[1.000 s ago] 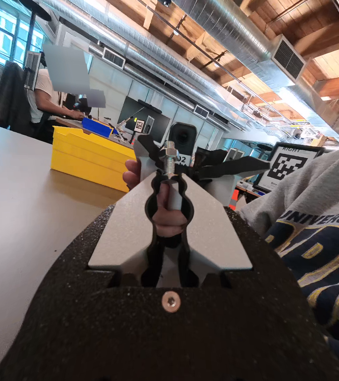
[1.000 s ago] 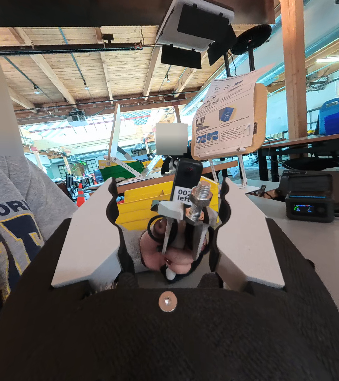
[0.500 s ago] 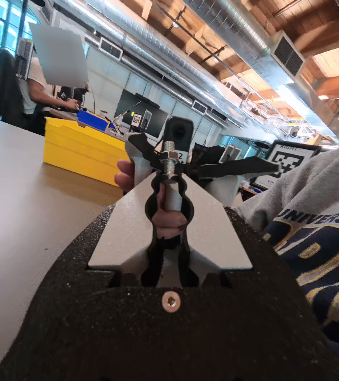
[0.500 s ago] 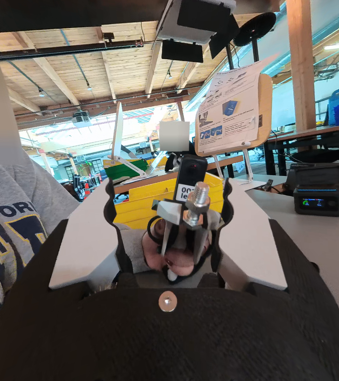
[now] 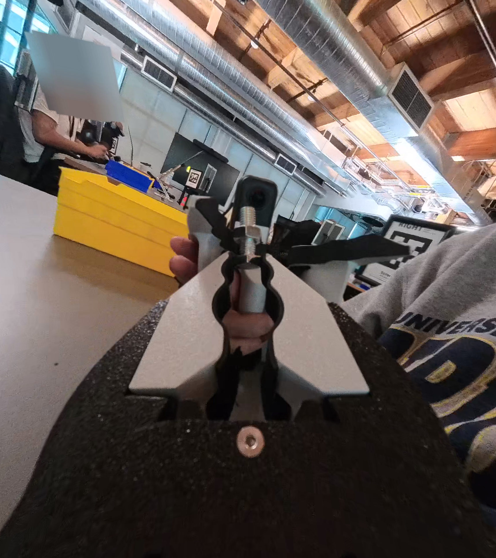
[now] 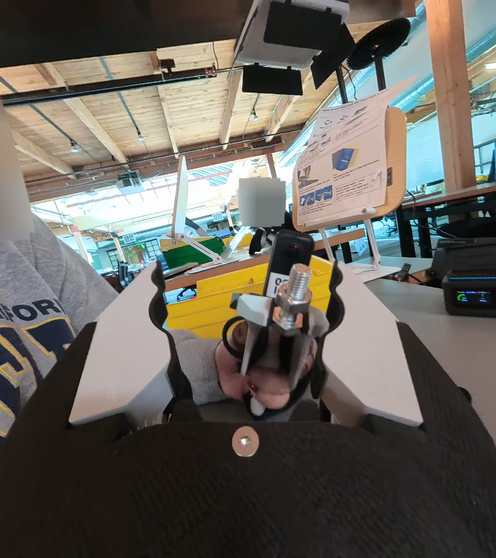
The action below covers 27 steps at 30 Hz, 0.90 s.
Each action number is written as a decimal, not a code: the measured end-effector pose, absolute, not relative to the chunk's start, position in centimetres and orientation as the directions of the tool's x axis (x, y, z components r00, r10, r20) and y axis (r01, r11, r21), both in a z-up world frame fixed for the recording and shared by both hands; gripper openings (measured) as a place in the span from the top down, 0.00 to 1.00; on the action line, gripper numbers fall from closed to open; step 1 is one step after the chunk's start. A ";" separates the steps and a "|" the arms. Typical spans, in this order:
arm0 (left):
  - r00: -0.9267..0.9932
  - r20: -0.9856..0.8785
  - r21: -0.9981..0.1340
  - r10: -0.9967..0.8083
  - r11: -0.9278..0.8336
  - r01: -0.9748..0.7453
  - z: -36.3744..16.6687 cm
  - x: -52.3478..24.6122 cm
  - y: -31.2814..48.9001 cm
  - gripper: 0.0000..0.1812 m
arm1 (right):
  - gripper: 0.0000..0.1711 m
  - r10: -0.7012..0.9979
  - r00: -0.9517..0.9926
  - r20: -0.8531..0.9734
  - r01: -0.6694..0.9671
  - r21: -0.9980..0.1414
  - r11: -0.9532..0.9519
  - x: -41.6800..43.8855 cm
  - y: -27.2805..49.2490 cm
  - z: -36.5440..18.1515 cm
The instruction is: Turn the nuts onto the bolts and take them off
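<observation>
- The left tongs (image 5: 248, 265) are clenching the head end of the bolt (image 5: 247, 225), holding it off the counter (image 5: 29, 302).
- The bolt's long axis is pointing up and slightly away from those tongs, with the nut (image 5: 248, 233) sitting partway along the thread.
- The right tongs (image 6: 245, 305) are standing spread, gripping nothing, their tips either side of the nut (image 6: 292, 306), which looks nearer the right-hand tip.
- Judging by this, they need closing on the nut's flats, square to the bolt's axis.
</observation>
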<state>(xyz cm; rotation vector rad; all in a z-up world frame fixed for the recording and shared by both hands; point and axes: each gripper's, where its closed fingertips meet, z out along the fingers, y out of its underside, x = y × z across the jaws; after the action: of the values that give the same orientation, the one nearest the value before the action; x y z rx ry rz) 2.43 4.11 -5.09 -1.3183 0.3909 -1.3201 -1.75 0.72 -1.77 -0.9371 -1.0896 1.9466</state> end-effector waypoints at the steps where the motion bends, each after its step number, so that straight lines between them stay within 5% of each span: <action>1: 0.311 0.446 -0.839 -0.840 -0.271 0.471 -5.1 2.5 4.2 0.92 | 0.36 0.833 -0.496 -0.244 -0.224 -0.891 -0.394 -1.7 0.5 -1.7; 5: 0.423 0.463 -0.791 -0.779 -0.148 0.594 -3.9 -2.6 5.1 0.92 | 0.34 0.842 -0.483 -0.239 -0.226 -0.895 -0.384 -1.6 0.7 -1.8; 9: 0.500 0.455 -0.793 -0.736 -0.081 0.603 -3.7 -5.9 4.9 0.92 | 0.51 0.865 -0.429 -0.260 -0.242 -0.889 -0.388 -1.3 2.3 -1.8; 13: 0.487 0.379 -0.878 -0.787 -0.141 0.457 -4.7 -2.8 4.5 0.92 | 0.75 0.883 -0.332 -0.332 -0.238 -0.876 -0.419 -1.5 4.7 -2.6; 16: 0.436 0.360 -0.899 -0.825 -0.181 0.400 -5.3 -0.9 4.0 0.92 | 0.84 0.883 -0.299 -0.362 -0.209 -0.878 -0.431 -1.6 5.6 -3.2; 27: 0.450 0.286 -0.933 -0.846 -0.139 0.331 -5.8 0.3 3.8 0.92 | 0.96 0.878 -0.361 -0.315 -0.145 -0.911 -0.386 -1.8 4.2 -3.8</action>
<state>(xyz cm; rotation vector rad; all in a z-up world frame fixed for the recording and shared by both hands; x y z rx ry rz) 0.34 3.85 -5.76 -1.3474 0.5052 -1.0952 -1.81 4.20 -3.78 -1.1226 -1.0844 1.8287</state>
